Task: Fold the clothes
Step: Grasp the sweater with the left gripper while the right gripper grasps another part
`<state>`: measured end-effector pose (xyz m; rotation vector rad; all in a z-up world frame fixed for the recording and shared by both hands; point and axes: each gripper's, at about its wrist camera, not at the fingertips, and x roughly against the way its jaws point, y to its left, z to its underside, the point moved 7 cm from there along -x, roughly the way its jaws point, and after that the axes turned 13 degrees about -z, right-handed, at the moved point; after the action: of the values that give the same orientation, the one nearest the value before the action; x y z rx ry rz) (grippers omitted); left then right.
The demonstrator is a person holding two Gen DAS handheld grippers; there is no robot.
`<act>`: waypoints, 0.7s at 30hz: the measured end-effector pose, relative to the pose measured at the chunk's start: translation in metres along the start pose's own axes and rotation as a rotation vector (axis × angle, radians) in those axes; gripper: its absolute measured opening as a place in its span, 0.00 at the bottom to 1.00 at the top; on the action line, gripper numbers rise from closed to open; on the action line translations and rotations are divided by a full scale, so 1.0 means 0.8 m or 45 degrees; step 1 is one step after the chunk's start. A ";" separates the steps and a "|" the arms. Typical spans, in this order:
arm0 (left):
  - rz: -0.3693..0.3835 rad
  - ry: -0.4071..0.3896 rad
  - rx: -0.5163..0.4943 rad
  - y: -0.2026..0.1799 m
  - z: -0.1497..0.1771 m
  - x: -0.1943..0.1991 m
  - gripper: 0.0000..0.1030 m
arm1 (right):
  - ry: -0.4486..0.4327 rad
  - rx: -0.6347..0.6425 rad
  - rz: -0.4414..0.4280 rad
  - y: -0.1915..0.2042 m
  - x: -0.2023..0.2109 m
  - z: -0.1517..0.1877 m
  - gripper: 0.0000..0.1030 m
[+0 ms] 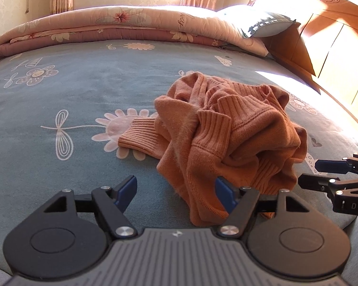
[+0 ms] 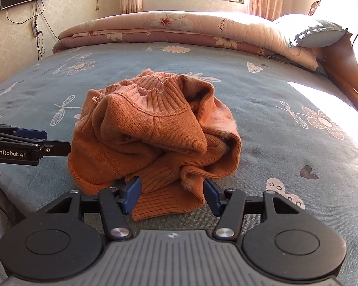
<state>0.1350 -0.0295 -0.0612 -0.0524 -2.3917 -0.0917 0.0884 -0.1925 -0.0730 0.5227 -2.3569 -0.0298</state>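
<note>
sweater (image 2: pixel 152 138): orange, in a crumpled heap near the front edge of the bed (image 2: pixel 262 90)
left gripper (image 1: pixel 176 190): part open, holds nothing
right gripper (image 2: pixel 173 191): part open around the ribbed hem, not pinching
step: starting, nothing folded
next: pinch the hem, spread it flat

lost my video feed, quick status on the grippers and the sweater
Left gripper open, sweater hem by its right finger. Right gripper open, ribbed hem between the pads, not pinched. Orange sweater still crumpled on the bed sheet. Nothing in the way.
</note>
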 end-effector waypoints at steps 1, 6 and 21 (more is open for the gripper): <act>0.003 0.000 -0.006 -0.001 0.000 0.000 0.56 | -0.002 0.004 -0.001 0.001 0.001 -0.002 0.53; 0.018 -0.026 -0.017 -0.003 -0.006 0.004 0.50 | 0.003 0.007 -0.010 0.003 0.002 -0.002 0.54; 0.116 -0.230 -0.192 -0.025 -0.055 0.017 0.35 | -0.006 -0.068 -0.062 -0.001 0.004 0.016 0.64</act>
<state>0.1533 -0.0527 -0.0210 -0.2500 -2.5542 -0.2331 0.0784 -0.1962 -0.0803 0.5540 -2.3409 -0.1163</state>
